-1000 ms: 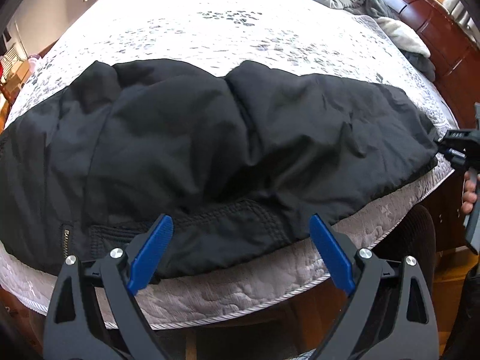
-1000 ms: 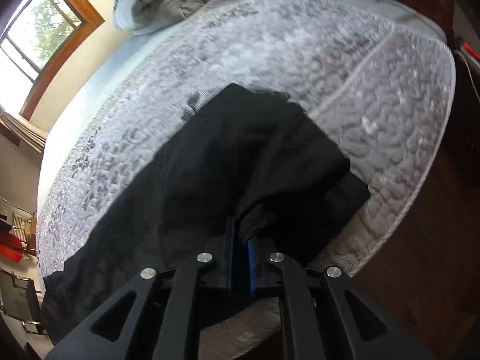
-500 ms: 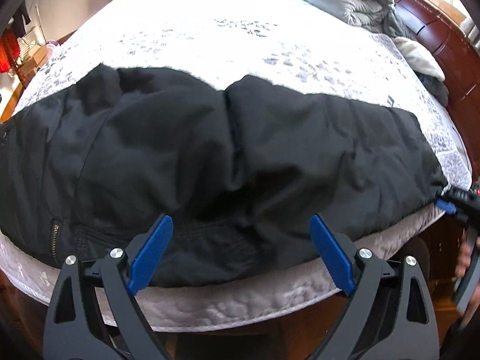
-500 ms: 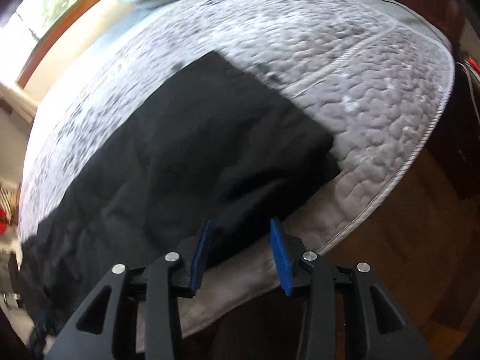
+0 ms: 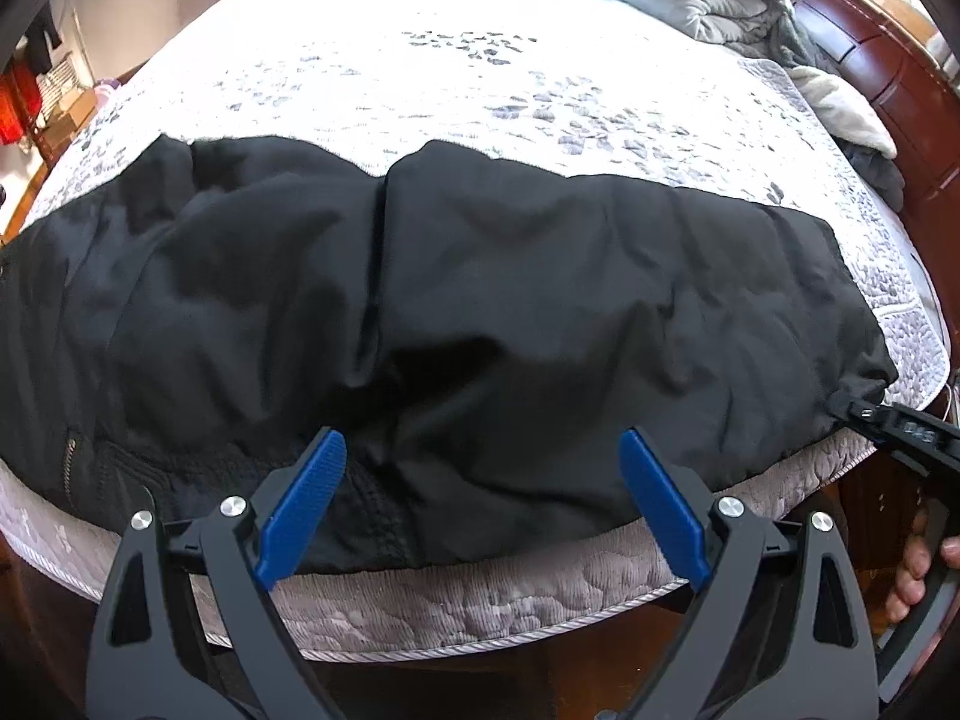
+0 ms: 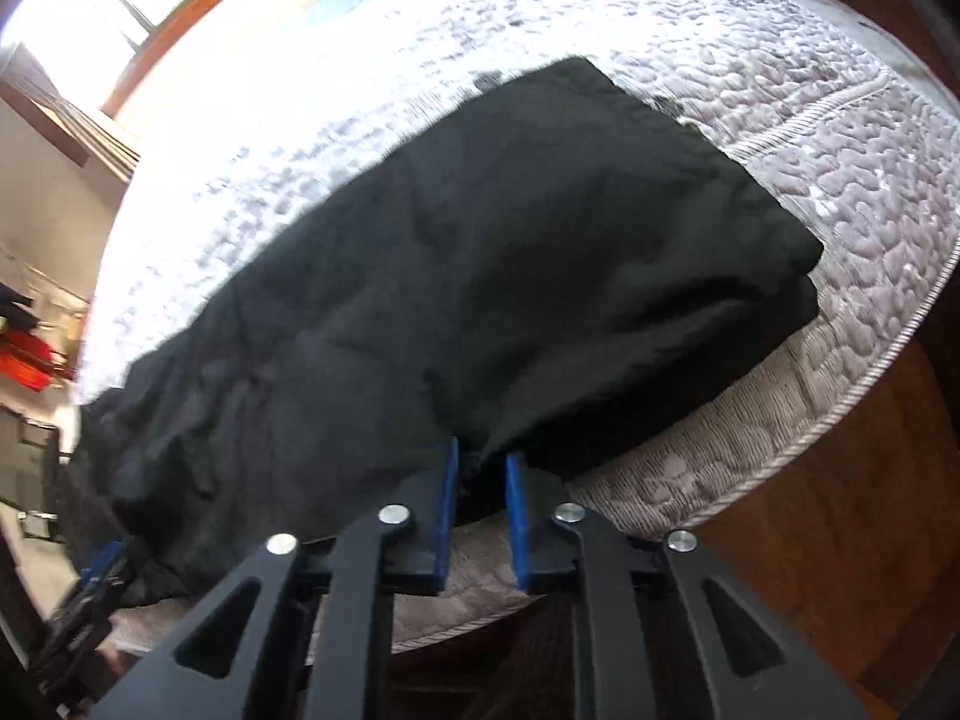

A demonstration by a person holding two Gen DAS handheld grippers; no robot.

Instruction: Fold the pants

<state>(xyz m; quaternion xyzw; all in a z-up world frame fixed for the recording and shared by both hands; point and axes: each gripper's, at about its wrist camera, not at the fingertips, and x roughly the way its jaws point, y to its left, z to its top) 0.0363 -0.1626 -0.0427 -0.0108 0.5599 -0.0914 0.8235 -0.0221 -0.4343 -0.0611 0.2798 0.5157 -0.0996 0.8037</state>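
Black pants [image 5: 480, 312] spread lengthwise along the near edge of the bed [image 5: 480, 600], waistband toward nine o'clock in the left wrist view, leg hems toward three o'clock. Already doubled leg over leg, by the look of the thick stacked hem.

Right claw [image 6: 480, 480] now pinched on the hem corner nearest the mattress edge, at six o'clock in its own view: jaws nearly together, a bunch of black cloth drawn up between the blue pads [image 6: 447, 498]. Half a second ago stood apart astride that edge; closing just now, cloth caught. Seen again at three o'clock from the left wrist, tip buried in the hem corner, a hand [image 5: 918, 570] on the handle below.

Left claw [image 5: 480, 510] wide apart, empty, poised above the waistband edge at six o'clock, touching nothing. Slid slightly toward the pants' middle over the last second.

Likely meaning: hem end secured, ready for carrying over toward the waistband. Left side not yet gripped, so probably one more grasp needed before a clean fold; otherwise a risk of dragging cloth off the bed.
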